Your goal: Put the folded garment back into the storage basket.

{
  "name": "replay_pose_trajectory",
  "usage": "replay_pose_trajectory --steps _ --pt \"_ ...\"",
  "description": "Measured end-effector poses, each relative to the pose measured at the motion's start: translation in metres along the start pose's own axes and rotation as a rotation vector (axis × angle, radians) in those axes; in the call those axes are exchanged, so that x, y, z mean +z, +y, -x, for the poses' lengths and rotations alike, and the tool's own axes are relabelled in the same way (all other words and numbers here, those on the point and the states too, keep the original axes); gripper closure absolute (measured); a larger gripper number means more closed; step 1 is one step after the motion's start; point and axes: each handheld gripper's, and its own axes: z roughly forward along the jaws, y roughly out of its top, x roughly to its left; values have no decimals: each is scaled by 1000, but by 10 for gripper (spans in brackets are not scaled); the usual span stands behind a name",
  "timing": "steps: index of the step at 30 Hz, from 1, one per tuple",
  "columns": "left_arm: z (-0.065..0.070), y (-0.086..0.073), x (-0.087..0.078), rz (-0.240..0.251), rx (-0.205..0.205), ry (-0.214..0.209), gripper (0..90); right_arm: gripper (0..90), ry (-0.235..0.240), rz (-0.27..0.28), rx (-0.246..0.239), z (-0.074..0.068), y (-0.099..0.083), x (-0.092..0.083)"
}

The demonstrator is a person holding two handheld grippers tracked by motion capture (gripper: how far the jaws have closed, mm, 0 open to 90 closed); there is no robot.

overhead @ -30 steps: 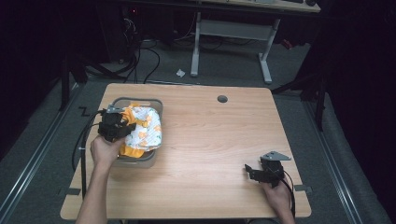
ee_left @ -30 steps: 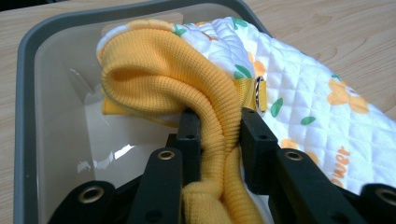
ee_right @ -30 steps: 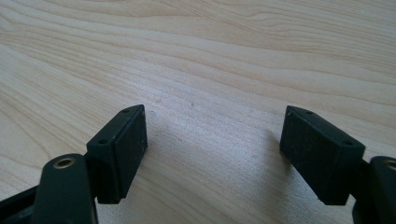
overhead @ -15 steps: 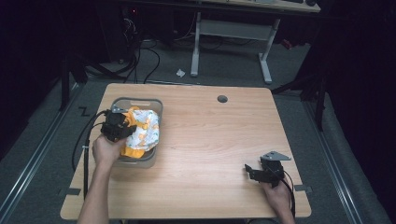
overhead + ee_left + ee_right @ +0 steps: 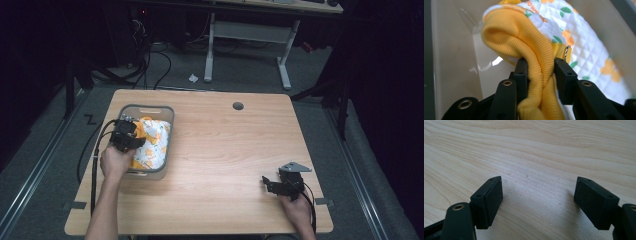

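Currently, the left claw (image 5: 131, 134) sits over the near left part of the grey bin (image 5: 169, 114), which stands on the left half of the desk (image 5: 225, 150). In the left gripper view its jaws have just been opening, yet a fold of yellow ribbed fabric (image 5: 534, 65) lies between them, touching both pads. That fabric belongs to a quilted white garment (image 5: 152, 142) printed with orange and green, bundled inside the bin. At the near right of the desk, the right claw (image 5: 270, 184) rests with jaws spread wide over bare wood, holding nothing.
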Motion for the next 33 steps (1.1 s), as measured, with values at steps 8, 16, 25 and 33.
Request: replay_pose_trajectory --steps 8,16,25,33 --pt "-2 -2 -4 26 -72 38 431 235 0 0 0 0 0 0" --pt "8 0 -26 135 -63 55 377 235 0 0 0 0 0 0" --pt "30 -2 -46 245 12 26 374 235 0 0 0 0 0 0" --pt "50 -2 -54 291 46 -27 374 235 0 0 0 0 0 0"
